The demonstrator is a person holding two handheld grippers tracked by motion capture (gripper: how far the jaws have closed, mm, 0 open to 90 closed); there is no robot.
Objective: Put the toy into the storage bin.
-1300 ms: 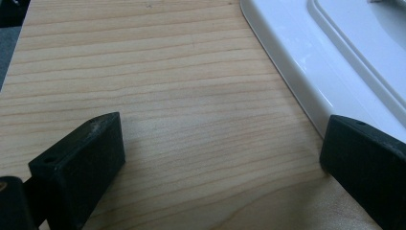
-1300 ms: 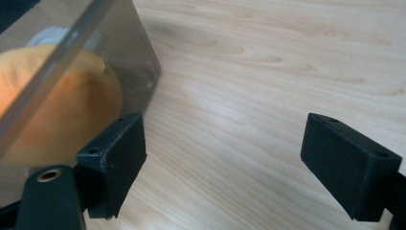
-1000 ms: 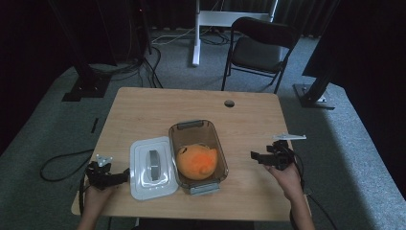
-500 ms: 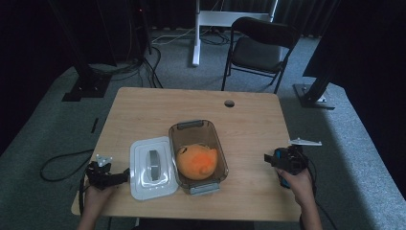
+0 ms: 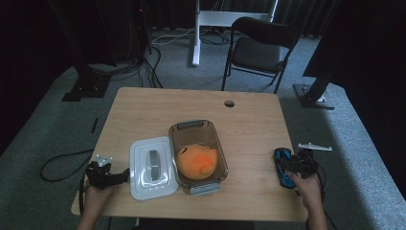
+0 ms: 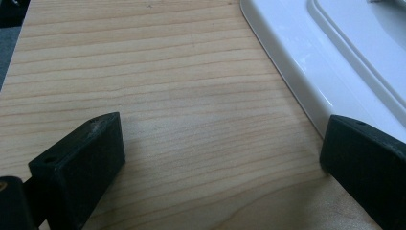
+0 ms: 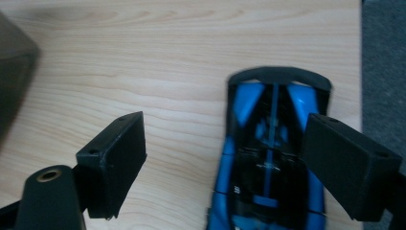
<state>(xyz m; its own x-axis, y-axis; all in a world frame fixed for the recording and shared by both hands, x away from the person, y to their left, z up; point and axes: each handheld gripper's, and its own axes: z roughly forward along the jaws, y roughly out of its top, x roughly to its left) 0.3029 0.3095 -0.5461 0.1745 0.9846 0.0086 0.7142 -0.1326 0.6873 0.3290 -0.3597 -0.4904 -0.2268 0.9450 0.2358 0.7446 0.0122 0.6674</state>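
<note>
Blue toy car (image 7: pixel 270 163) sits between the two black jaws in the right gripper view, filling the lower middle-right of that frame; the jaws stand wide apart around it. The right-hand jaw overlaps the car's side and seems to touch it, though I cannot tell for sure, while the left-hand jaw is well clear with bare wood between. The car's lower end is cut off by the bottom edge of the frame, and its outline is slightly blurred. In the high view the car (image 5: pixel 282 166) lies at the lower right of the table (image 5: pixel 191 103), near the table's right edge, with the right gripper (image 5: pixel 298 165) and the hand behind it partly covering it.

Left gripper (image 5: pixel 107 176) rests at the lower left of the high view, just beside the white lid (image 5: pixel 150 167). In the left gripper view its jaws are spread wide, holding nothing; wood grain lies between them, and the right-hand jaw sits at the lid's (image 6: pixel 335 62) rim, whether touching I cannot tell. The lid runs off the upper right of that frame.

At the centre of the high view, a clear brown container (image 5: pixel 197 149) holds an orange soft thing (image 5: pixel 196 161) whose exact form is hard to make out. The container's dark corner (image 7: pixel 12 72) shows blurred at the left edge of the right gripper view.
</note>
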